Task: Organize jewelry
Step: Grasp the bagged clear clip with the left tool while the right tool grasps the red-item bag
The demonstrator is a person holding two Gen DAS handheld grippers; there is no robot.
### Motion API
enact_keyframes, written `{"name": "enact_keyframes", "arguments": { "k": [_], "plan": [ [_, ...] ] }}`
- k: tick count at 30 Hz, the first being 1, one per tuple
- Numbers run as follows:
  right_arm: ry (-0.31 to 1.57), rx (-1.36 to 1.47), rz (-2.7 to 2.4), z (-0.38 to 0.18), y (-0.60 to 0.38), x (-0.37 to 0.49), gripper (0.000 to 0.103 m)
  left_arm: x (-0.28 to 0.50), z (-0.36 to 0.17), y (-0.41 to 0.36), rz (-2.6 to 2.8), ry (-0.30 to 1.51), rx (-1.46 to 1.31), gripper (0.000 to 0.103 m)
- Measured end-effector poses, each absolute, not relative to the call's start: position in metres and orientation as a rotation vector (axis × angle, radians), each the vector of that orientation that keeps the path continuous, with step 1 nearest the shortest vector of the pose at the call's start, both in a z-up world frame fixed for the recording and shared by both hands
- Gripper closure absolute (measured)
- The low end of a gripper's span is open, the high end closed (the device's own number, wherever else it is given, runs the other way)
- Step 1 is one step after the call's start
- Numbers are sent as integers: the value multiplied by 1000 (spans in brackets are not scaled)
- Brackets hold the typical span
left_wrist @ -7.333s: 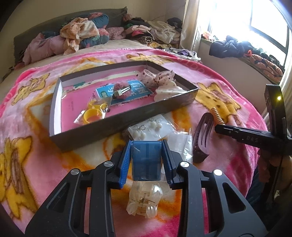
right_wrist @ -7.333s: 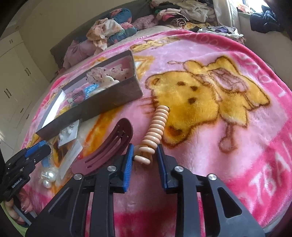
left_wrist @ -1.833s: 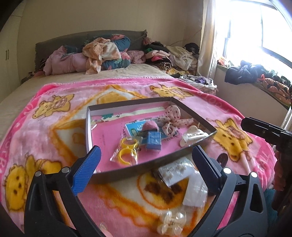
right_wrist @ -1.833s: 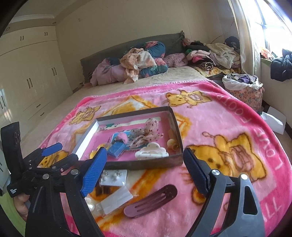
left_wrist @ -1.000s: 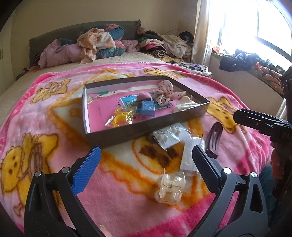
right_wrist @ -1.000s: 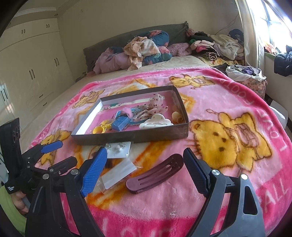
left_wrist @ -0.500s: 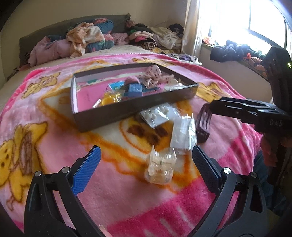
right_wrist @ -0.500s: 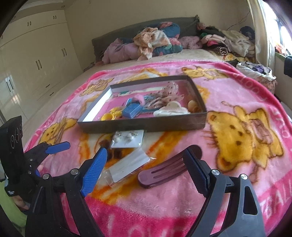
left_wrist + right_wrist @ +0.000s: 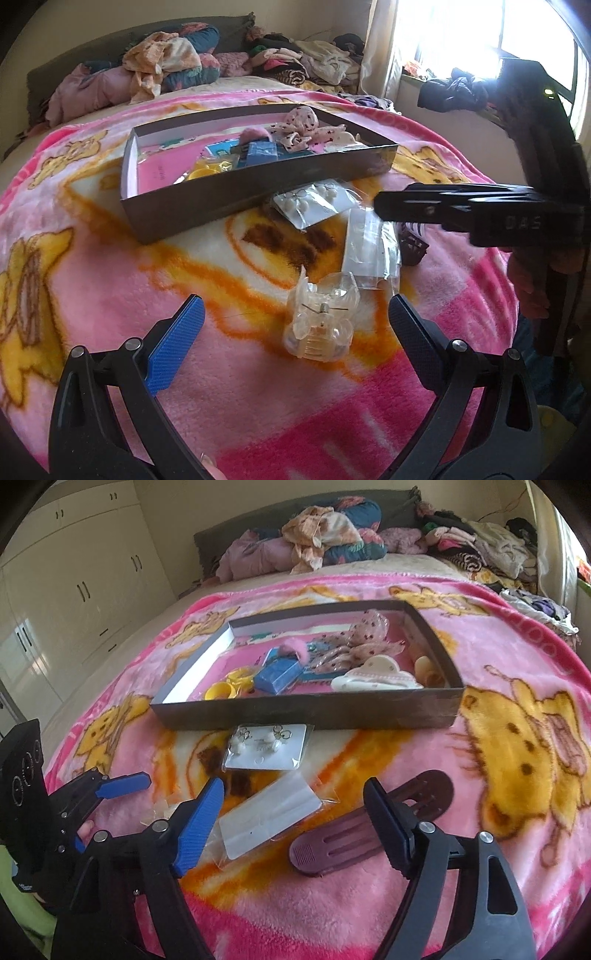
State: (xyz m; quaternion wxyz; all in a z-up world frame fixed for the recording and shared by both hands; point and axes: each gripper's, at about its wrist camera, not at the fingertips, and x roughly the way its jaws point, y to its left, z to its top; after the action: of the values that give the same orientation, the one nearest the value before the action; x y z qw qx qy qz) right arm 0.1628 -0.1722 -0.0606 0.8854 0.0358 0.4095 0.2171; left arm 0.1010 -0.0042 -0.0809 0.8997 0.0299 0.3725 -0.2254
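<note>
Two packets crowd our path on the pink blanket [image 9: 498, 635]: an earring card [image 9: 266, 746] just beside the box [image 9: 306, 712] and a clear sleeve [image 9: 269, 818]. Our left gripper [image 9: 293, 338] gapes wide with the clear claw clip [image 9: 320, 320] lying free between its jaws. Our right gripper [image 9: 293, 808], tilted downward, has been narrowing yet stands open over the maroon hair clip [image 9: 354, 834] (possibly brushing one finger), gripping nothing.

Left gripper [image 9: 291, 332]: black plastic frame, silver screw heads, ribbed blue pad on one finger, dark pad on the other. Right gripper [image 9: 293, 812]: same build, white "DAS" lettering on its side, small lit LED. Lime-green sleeve [image 9: 22, 915] behind left gripper.
</note>
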Motion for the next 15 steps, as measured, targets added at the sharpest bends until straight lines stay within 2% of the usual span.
{"name": "enact_keyframes", "arguments": {
  "k": [6, 9, 11, 12, 15],
  "plan": [
    [900, 71, 455, -72, -168, 173, 34, 104, -85, -8, -490, 775, 61, 28],
    [909, 70, 452, -74, -168, 176, 35, 104, -86, -9, -499, 780, 73, 48],
    [919, 72, 457, -76, -167, 178, 36, 104, -88, -9, -501, 784, 77, 67],
    [927, 73, 460, -78, -166, 178, 36, 104, -88, -9, -508, 788, 75, 71],
    [935, 69, 465, -81, -162, 179, 39, 100, -87, -7, -512, 782, 87, 72]
  ]
}}
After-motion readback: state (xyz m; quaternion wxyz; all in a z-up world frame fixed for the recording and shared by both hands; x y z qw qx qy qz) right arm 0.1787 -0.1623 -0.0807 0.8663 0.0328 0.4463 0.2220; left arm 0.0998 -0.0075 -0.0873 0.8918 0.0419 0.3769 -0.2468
